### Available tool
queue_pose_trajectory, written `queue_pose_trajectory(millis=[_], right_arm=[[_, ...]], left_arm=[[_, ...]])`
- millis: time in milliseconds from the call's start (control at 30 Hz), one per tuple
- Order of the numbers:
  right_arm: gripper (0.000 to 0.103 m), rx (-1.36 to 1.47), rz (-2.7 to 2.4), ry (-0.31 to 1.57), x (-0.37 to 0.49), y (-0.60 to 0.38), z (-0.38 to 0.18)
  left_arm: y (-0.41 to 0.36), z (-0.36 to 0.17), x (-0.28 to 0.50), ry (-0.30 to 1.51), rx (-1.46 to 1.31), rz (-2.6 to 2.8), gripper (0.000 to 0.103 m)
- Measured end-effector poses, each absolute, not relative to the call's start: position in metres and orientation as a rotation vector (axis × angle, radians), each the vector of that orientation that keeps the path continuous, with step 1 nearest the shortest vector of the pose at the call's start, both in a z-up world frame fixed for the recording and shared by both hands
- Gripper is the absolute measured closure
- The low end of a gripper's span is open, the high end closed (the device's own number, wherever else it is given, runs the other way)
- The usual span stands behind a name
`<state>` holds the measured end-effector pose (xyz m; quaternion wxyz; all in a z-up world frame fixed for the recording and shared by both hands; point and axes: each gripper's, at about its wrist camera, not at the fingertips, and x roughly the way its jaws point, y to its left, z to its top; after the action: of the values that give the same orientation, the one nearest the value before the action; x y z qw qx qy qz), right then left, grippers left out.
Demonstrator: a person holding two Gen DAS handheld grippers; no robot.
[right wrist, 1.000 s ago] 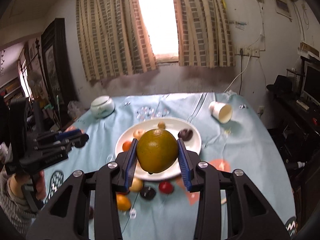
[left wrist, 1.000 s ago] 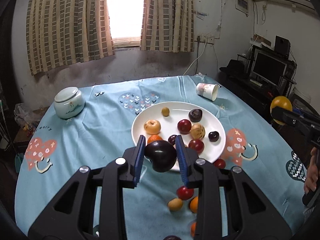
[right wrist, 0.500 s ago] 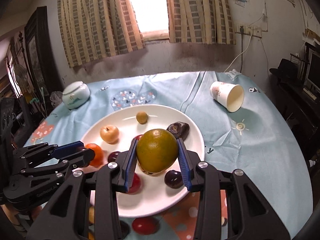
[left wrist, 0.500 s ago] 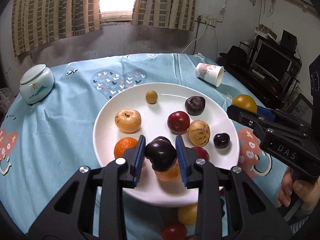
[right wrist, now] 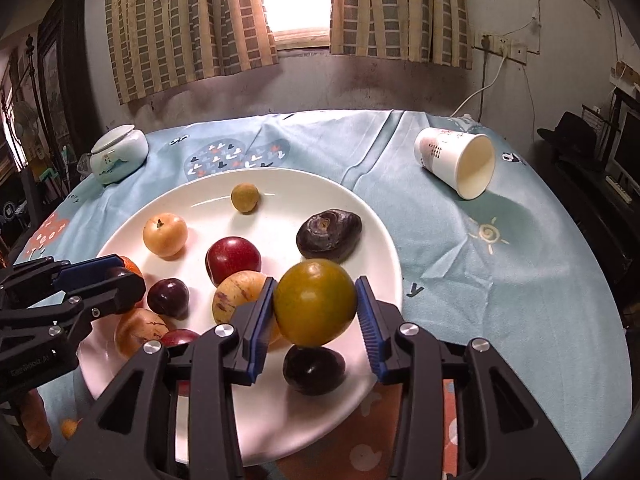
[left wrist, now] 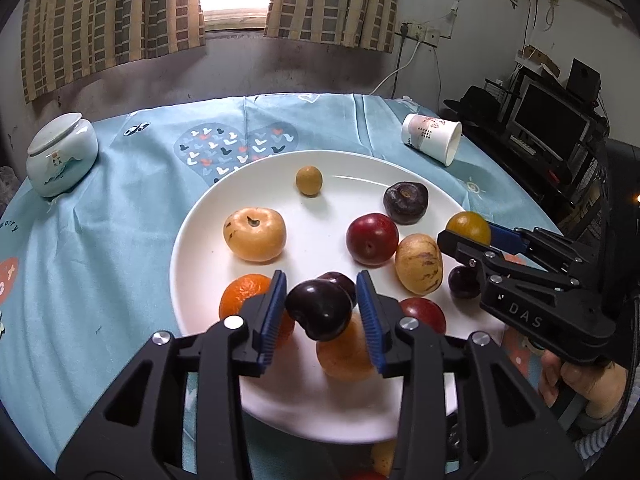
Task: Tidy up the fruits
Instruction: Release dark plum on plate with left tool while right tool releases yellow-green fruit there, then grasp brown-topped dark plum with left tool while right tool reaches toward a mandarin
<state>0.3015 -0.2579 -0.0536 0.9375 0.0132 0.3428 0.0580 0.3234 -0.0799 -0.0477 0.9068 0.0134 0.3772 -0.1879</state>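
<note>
Fruits lie gathered on the white plate (left wrist: 192, 240) on the blue-clothed table, and 2 more hang just above its near edge: a dark plum (left wrist: 320, 309) between the left gripper (left wrist: 322, 312) pads, a yellow-green round fruit (right wrist: 315, 303) between the right gripper (right wrist: 315, 308) pads. Both sets of jaws are opening, gaps showing beside each fruit. Each fruit sits straight ahead of its tongs, directly over plate and fruit below, so release should drop it in

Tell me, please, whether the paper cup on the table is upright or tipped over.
Tipped over: the paper cup lies on its side on the tablecloth, its open mouth facing sideways.
</note>
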Motion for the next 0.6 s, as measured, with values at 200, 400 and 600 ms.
queue_pose_trajectory(millis=[200,400,600], right_arm=[[0.03,0.037,0.111,0.624,0.291,-0.26,-0.037],[0.029,0.064,0.158,0.477,0.257,-0.254,0.016],[0.026,0.105,0.276,0.383,0.199,-0.232,0.065]], left_arm=[[-0.075,-0.042,0.322,0.766,0.019,-0.373,0.052],[-0.052,-0.018,0.304,0.724,0.004,-0.343,0.046],[-0.018,0.002,0.252,0.69,0.055,-0.282,0.043]])
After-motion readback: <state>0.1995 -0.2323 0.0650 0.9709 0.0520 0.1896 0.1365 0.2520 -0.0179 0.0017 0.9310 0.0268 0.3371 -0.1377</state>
